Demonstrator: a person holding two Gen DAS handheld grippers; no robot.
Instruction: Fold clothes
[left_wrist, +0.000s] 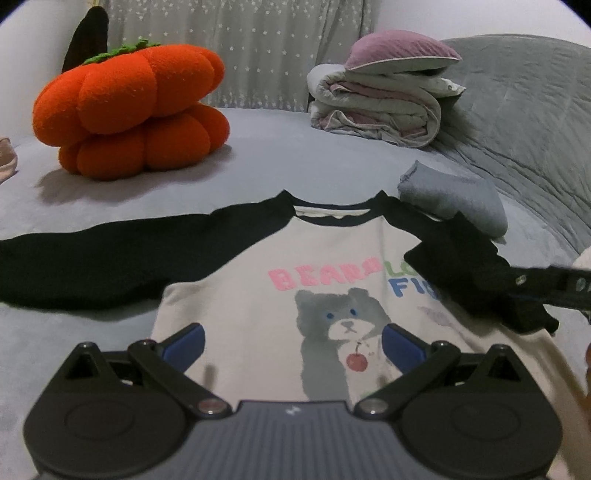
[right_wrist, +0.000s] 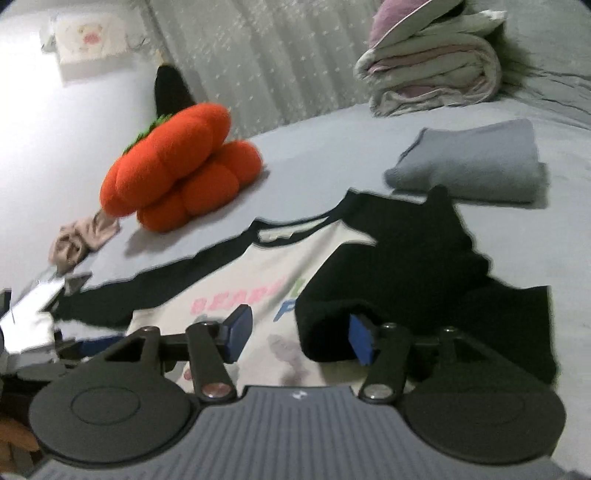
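A: Two grippers work over one shirt (left_wrist: 236, 295) spread face up on the bed (left_wrist: 295, 155). What lies at the left?

B: An orange pumpkin cushion (left_wrist: 133, 114), with the shirt's black left sleeve (left_wrist: 85, 266) stretched flat in front of it. In the right wrist view a crumpled beige cloth (right_wrist: 79, 242) lies near the cushion.

A: And the middle?

B: The cream shirt front with its bear print (left_wrist: 340, 332). The left gripper (left_wrist: 293, 345) hovers above it, fingers (left_wrist: 186, 345) spread wide, nothing between them.

A: To the right?

B: The other black sleeve (right_wrist: 399, 277) lies folded over the chest. The right gripper (right_wrist: 301, 334) has its fingers released; its right finger (right_wrist: 364, 339) is just beside the sleeve's cuff, which they do not clamp. A folded grey garment (right_wrist: 472, 162) lies beyond the shirt's shoulder, and stacked quilts (left_wrist: 380, 107) farther back.
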